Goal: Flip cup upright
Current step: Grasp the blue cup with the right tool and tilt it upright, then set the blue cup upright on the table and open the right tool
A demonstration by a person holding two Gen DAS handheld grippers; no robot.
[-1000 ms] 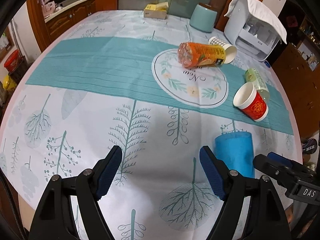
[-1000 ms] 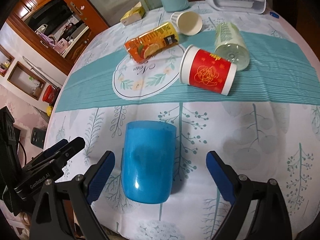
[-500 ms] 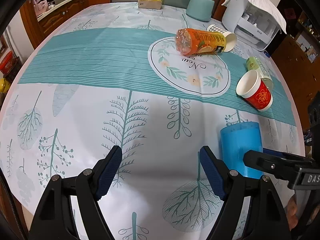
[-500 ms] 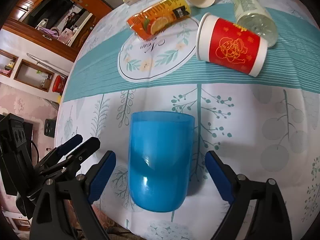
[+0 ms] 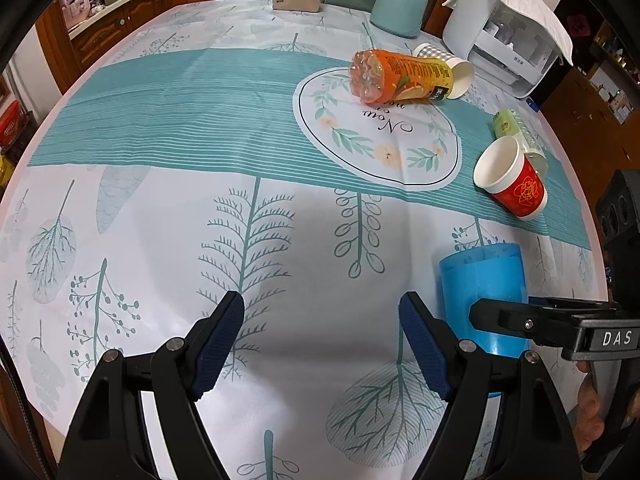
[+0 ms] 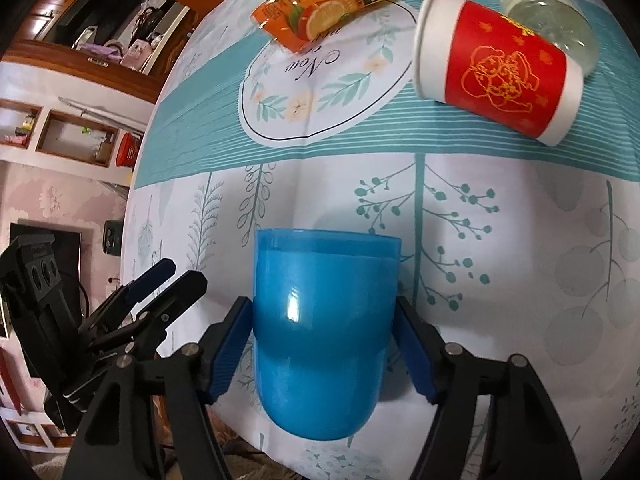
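A blue plastic cup stands upside down near the table's front edge, rim on the cloth. My right gripper has closed on it, both blue pads touching its sides. The cup also shows in the left wrist view, with the right gripper's finger in front of it. My left gripper is open and empty, low over the cloth to the cup's left.
A red paper cup lies on its side behind the blue cup. A clear bottle, an orange juice bottle and a grey-checked paper cup also lie there. A white appliance and a teal canister stand at the back.
My right gripper has moved forward around the blue cup and closed its jaws onto the cup's sides. The left gripper has barely moved and stays open.
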